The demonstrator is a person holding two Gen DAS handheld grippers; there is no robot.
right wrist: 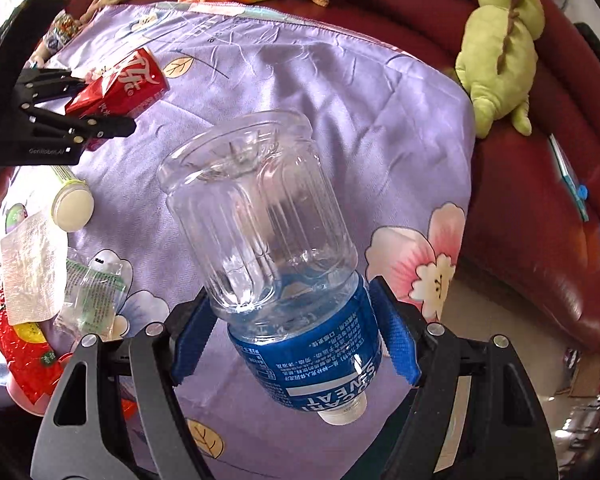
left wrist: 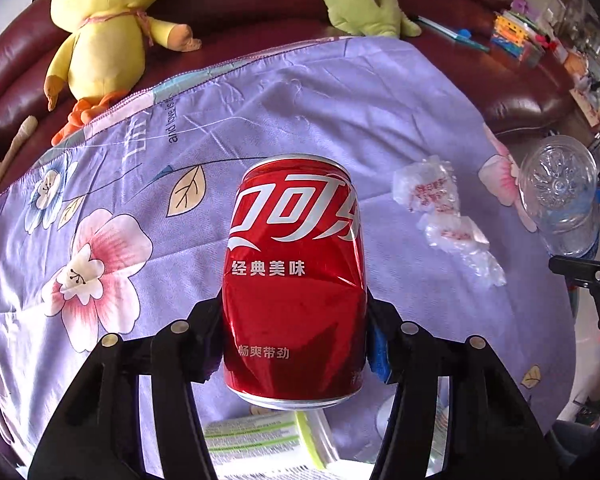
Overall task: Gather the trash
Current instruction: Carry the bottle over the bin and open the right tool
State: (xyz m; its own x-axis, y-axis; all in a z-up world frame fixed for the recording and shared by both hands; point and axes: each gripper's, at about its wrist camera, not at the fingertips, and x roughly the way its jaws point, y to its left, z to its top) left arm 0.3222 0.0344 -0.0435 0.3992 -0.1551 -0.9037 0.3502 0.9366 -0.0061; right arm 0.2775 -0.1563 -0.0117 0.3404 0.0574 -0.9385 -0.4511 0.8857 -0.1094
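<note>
Left wrist view: my left tool (left wrist: 294, 336) clamps one dented red cola can (left wrist: 294, 276) above the purple floral cloth (left wrist: 320, 92); one crumpled clear wrapper (left wrist: 446, 216) lies to its right. Right wrist view: my right tool (right wrist: 296, 332) grips one clear bottle (right wrist: 276, 248) at its blue label, base forward. Two plush toys, one yellow (left wrist: 100, 28), one green (right wrist: 500, 52), sit on the red sofa (right wrist: 540, 240).

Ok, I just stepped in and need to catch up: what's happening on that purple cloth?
A person is clearing trash with two handheld grippers. The left gripper is clamped on a dented red cola can, held above the purple floral cloth. The right gripper grips a clear plastic bottle with a blue label, cap end toward the camera. Crumpled clear wrappers and a red snack packet lie on the cloth, not yet collected.
</note>
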